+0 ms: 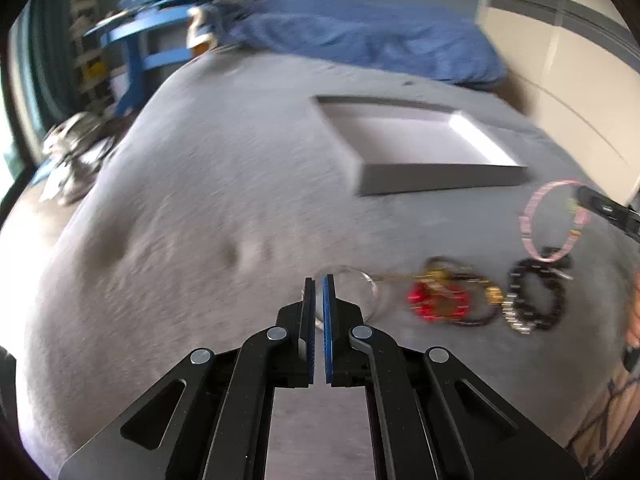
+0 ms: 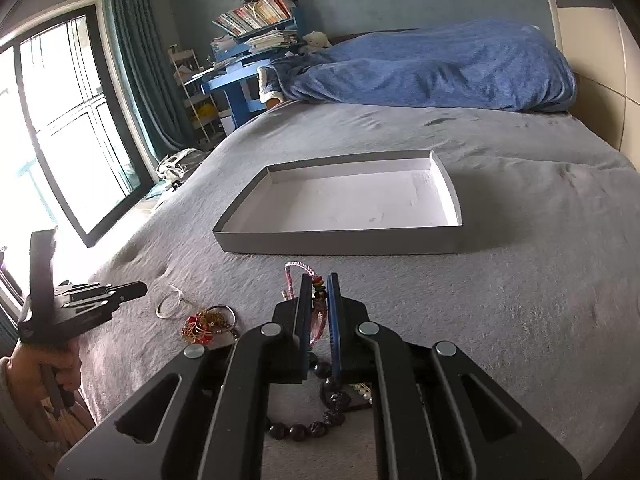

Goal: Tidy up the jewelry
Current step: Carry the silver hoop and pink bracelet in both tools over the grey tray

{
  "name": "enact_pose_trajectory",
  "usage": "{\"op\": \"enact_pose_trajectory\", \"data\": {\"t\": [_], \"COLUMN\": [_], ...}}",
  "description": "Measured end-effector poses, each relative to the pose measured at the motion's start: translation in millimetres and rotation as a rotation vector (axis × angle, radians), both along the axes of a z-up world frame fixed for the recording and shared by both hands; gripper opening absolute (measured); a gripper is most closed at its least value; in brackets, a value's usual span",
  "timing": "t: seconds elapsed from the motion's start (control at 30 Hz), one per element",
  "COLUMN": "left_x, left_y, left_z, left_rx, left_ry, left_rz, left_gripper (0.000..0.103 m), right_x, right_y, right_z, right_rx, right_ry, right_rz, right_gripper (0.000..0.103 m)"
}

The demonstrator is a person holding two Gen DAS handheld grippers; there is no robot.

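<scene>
Pink bracelet (image 2: pixel 316 312): between the right gripper (image 2: pixel 319 280) fingers, clamped — raised off the grey bed (image 2: pixel 520 300).
Left gripper (image 1: pixel 319 280): closed, nothing visibly held; silver bangle (image 2: pixel 170 302) just beyond its tips.
Tray (image 2: pixel 340 240): behind the jewelry pile (image 1: pixel 480 300).

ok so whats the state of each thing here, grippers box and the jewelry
left gripper: shut, nothing seen between its pads
right gripper: shut on pink bracelet, part lifted
box: open, nothing in it, flat on the bed
silver bangle: lying loose on the bed
red and gold piece: in a heap on the bed
dark bead bracelet: lying on the bed
</scene>
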State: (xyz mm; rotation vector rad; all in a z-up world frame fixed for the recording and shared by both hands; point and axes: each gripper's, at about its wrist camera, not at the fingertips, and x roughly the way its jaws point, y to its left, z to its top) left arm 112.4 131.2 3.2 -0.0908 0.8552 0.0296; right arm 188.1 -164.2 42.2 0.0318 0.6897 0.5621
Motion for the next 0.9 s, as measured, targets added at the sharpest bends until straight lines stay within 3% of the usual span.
{"op": "enact_pose_trajectory", "data": {"t": [0.17,0.2,0.33,0.4,0.6,0.67,0.7,0.9], "left_x": [0,0,2,6,23,24,24,11], "left_y": [-3,-6,-23,-28,-32,-31,-30,-25], "left_z": [-4,-3,-1,-5,-28,-31,-30,-16], "left_rx": [0.011,0.009,0.048,0.070,0.116,0.102,0.094,-0.006], "left_ry": [0.007,0.000,-0.015,-0.012,0.067,0.070,0.067,0.019], "left_rz": [-0.017,-0.033,-0.074,-0.087,-0.085,-0.091,-0.097,-0.124], "left_gripper": [0.008,0.013,0.056,0.063,0.064,0.059,0.052,0.051], "right_x": [0,0,-1,-1,0,1,1,0], "right_y": [0,1,2,1,-1,-1,-1,-1], "right_z": [0,0,-3,-3,-4,-4,-4,-4], "right_rx": [0.001,0.002,-0.007,-0.007,-0.003,-0.002,-0.001,0.000], "right_ry": [0.001,0.002,0.004,0.005,0.008,0.008,0.008,0.005], "right_rz": [-0.003,-0.002,0.003,0.001,-0.004,-0.006,-0.006,-0.003], "right_gripper": [0.008,0.008,0.007,0.007,0.008,0.008,0.008,0.008]}}
